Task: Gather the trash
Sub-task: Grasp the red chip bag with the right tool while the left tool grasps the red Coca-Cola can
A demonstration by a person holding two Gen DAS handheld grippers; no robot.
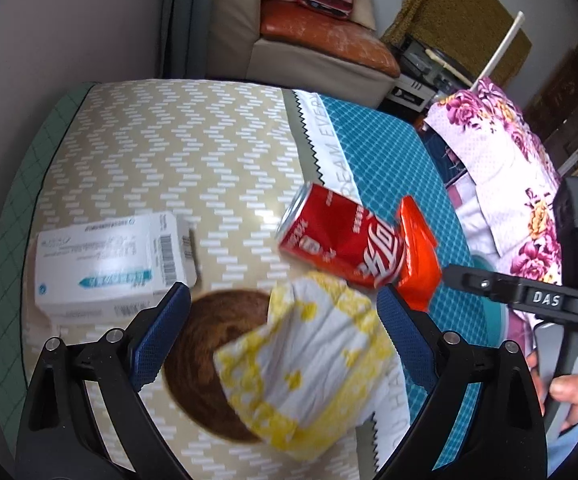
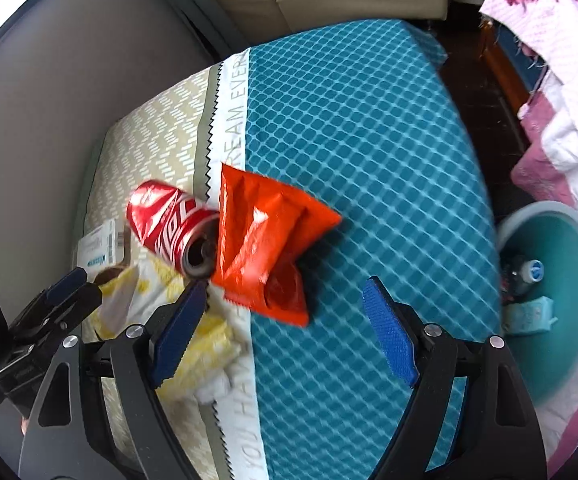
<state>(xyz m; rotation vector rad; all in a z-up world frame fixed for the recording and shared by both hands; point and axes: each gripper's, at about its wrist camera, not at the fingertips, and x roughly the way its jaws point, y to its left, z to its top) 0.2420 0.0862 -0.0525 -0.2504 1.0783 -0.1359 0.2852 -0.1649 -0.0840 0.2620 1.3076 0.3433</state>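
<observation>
Left wrist view
Left tongs (image 1: 285, 312): yours are spread wide and hold nothing; the crumpled yellow-and-white wrapper (image 1: 309, 368) lies between the jaws, not yet gripped.
Wrapper risk: it is soft and lumpy, so if you close on one corner it could tear free or unfold and slip out.
Can (image 1: 341, 240): it lies on its side just beyond the wrapper, near the seam where the beige cloth (image 1: 161, 148) meets the teal cloth; a careless sweep could nudge it and start it rolling.
Box (image 1: 113, 260): the white carton sits just beside your left jaw; drift that way and you will shove it toward the worktop's left edge.
Brown disc (image 1: 209, 360): partly under the wrapper; you might pinch it along with the trash.

Right wrist view
Right tongs (image 2: 285, 332): also wide open and empty, hovering over the teal cloth (image 2: 369, 140).
Orange packet (image 2: 265, 240): it lies ahead of the jaws, touching the can's open end; grabbing it may jolt the can, and any dregs could spill.
Bin (image 2: 557, 280): the teal tub stands off the worktop's right edge, already holding some items; release early and the trash lands on the floor.
Crowding: the two tongs are near each other, so they could collide.
</observation>
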